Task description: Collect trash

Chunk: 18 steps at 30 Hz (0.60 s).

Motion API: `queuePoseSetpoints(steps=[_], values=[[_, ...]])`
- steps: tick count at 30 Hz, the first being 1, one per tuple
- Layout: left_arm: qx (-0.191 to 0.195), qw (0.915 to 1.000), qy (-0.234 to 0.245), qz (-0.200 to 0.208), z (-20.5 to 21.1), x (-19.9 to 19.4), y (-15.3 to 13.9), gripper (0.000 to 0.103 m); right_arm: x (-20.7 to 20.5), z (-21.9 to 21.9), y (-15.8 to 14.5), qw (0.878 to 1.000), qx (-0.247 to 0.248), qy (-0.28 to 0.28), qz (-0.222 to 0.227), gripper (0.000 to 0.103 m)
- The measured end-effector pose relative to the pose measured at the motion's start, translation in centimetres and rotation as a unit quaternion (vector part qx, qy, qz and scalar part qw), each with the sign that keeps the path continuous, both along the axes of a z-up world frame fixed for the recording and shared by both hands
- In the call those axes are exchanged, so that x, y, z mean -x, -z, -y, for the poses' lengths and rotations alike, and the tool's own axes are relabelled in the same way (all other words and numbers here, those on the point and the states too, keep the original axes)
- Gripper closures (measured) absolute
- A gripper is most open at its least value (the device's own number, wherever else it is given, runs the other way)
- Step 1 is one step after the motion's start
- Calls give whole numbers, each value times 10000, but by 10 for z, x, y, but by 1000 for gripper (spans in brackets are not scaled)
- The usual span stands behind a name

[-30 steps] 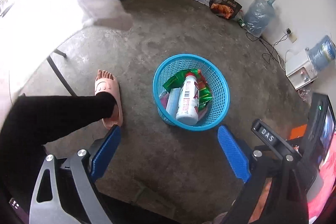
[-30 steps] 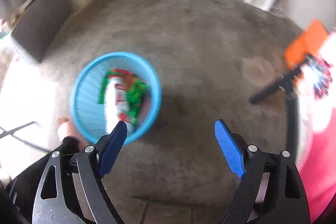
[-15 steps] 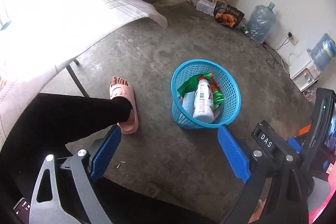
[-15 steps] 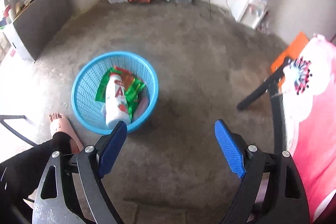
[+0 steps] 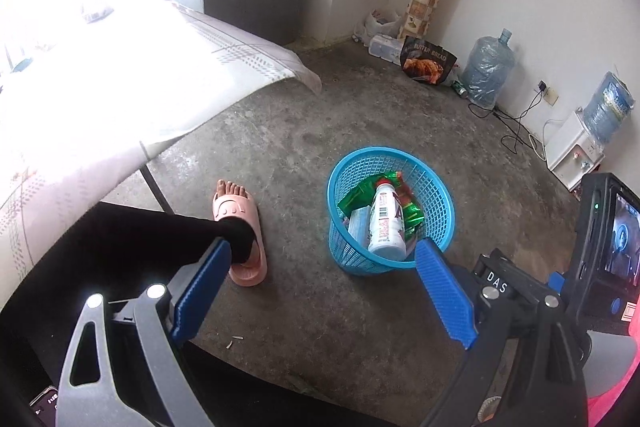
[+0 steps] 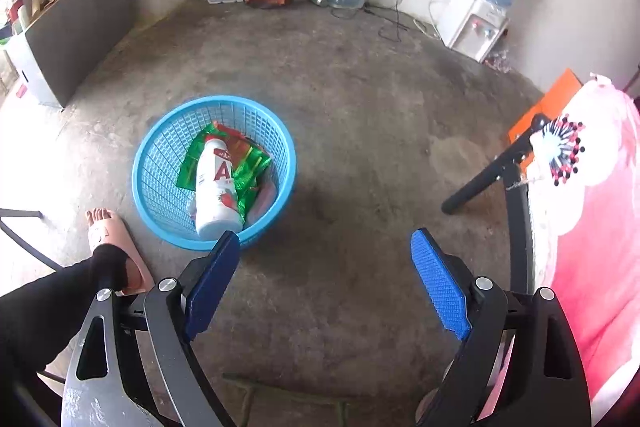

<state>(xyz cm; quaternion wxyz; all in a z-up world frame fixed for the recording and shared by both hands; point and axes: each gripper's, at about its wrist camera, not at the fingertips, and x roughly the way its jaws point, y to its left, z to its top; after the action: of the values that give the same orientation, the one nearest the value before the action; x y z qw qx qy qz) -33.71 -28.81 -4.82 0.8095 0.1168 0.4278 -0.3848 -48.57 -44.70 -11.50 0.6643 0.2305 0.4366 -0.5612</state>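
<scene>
A blue plastic basket [image 5: 440, 203] stands on the concrete floor; it also shows in the right wrist view [image 6: 156, 187]. In it lie a white bottle with a red label [image 5: 384, 223] [image 6: 216, 187], green and red wrappers [image 5: 356, 193] [image 6: 252, 163] and a pale blue packet [image 5: 358, 227]. My left gripper [image 5: 320, 291] is open and empty, held high above the floor on the near side of the basket. My right gripper [image 6: 326, 279] is open and empty, above bare floor to the right of the basket.
A table with a white cloth [image 5: 120, 99] is at left, its leg [image 5: 154, 183] near the person's foot in a pink slipper [image 5: 240, 227]. Water jugs [image 5: 486, 71], a dispenser [image 6: 476, 23], cables and bags line the far wall. A pink cloth [image 6: 592, 227] and black stand [image 6: 492, 167] are at right.
Both grippers have risen and pulled back from the basket, which now looks smaller and farther. Both stay open and empty. The right view's blur has cleared.
</scene>
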Motion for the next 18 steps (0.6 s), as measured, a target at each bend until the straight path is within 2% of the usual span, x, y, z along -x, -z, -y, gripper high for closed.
queuePoseSetpoints(steps=[9,18], values=[[118,9997,-172,-85,-10,-3,0,12,-9,-10,-6,9990,290,-337,-89,18],[130,9995,-303,30,-14,1,-3,12,-11,-6,-4,9992,178,-332,-153,17]])
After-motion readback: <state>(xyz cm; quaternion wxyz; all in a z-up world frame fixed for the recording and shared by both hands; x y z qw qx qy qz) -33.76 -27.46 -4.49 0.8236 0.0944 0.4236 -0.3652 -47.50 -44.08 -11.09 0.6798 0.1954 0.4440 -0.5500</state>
